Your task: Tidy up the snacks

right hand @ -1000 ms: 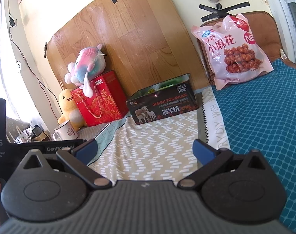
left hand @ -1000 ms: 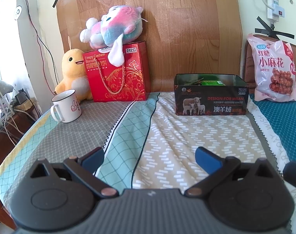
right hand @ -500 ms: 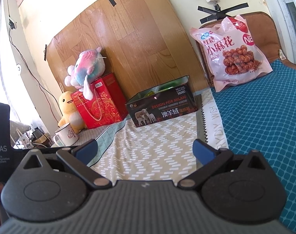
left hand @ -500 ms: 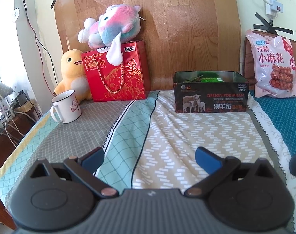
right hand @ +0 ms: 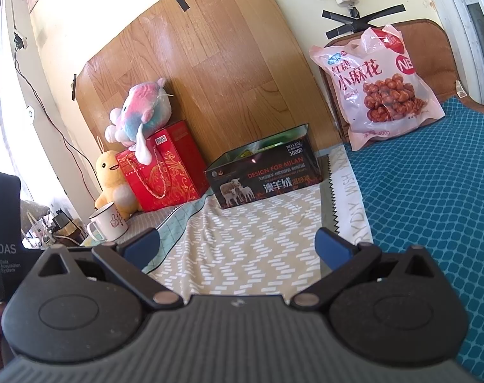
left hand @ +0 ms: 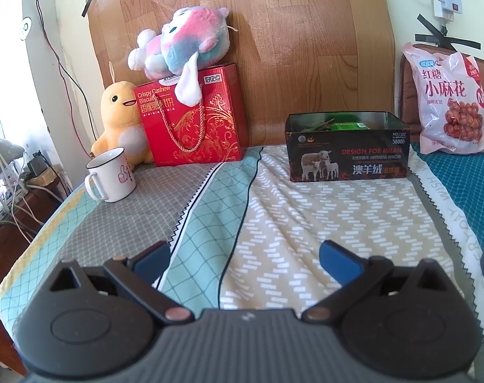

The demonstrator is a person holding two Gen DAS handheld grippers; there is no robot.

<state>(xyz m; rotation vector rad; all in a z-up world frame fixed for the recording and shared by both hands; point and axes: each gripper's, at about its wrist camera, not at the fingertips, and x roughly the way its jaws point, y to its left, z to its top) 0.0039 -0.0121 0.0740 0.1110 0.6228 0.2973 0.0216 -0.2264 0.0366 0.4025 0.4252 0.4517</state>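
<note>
From the left wrist, the left gripper (left hand: pixel 243 260) hangs over the patterned bedspread (left hand: pixel 305 223) with its blue pads spread wide and nothing between them. The dark tin box (left hand: pixel 347 148) stands against the wooden board (left hand: pixel 305 48), with green packets showing inside it. Well to the left of the box sit a red biscuit bag (left hand: pixel 194 118), a yellow plush (left hand: pixel 121 121) and a white mug (left hand: pixel 111 178); to the right of the box a pink snack bag (left hand: pixel 449 102) leans upright.

From the right wrist, the right gripper (right hand: pixel 237 244) is likewise spread and empty, well short of the tin box (right hand: pixel 264 175). The snack bag (right hand: pixel 379 86) stands right of the box, apart from it, on the blue cover (right hand: pixel 433 191).

The likely step is fetching that bag. It looks soft and crinkly, so pinching its upper seam squarely should carry it to the box without crushing the contents.
</note>
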